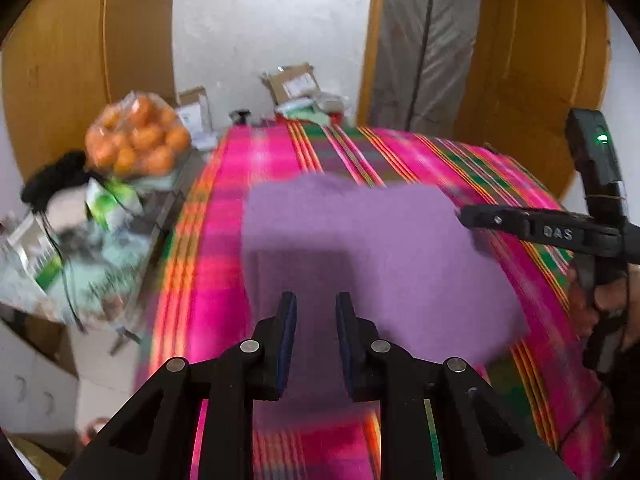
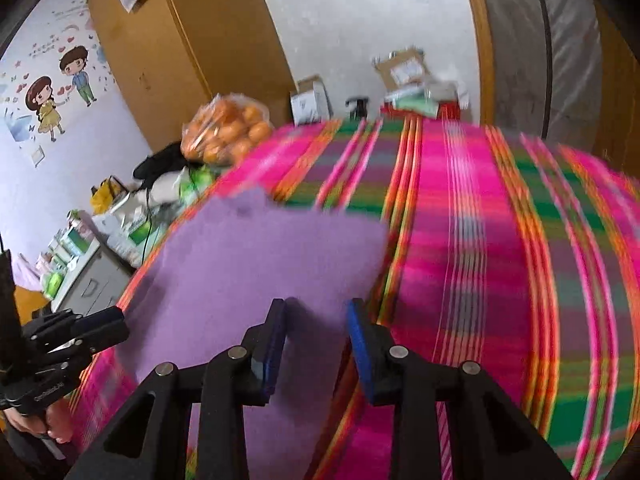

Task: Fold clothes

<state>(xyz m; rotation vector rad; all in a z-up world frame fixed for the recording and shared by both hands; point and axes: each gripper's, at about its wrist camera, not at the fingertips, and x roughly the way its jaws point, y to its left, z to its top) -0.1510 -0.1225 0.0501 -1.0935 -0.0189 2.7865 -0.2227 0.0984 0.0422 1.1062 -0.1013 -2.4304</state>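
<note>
- Flat purple cloth garment (image 1: 360,248) lies on the pink plaid bedcover (image 1: 208,280), long axis across it.
- Left gripper (image 1: 316,344): above the garment's near edge, jaws narrowly apart, empty.
- Right gripper (image 2: 316,344): above its right edge, jaws wider, empty.

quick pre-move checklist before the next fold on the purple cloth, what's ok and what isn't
1. Purple cloth lies flat on the striped blanket: ok.
2. Left gripper jaws apart, nothing pinched: ok.
3. Right gripper jaws apart over the cloth's near edge, no grip: ok.
4. Grippers clear of each other: ok.
5. Bag of oranges off the cloth, beside the blanket: ok.
6. Cloth edges lined up: cannot tell, the pictures are blurred.
</note>
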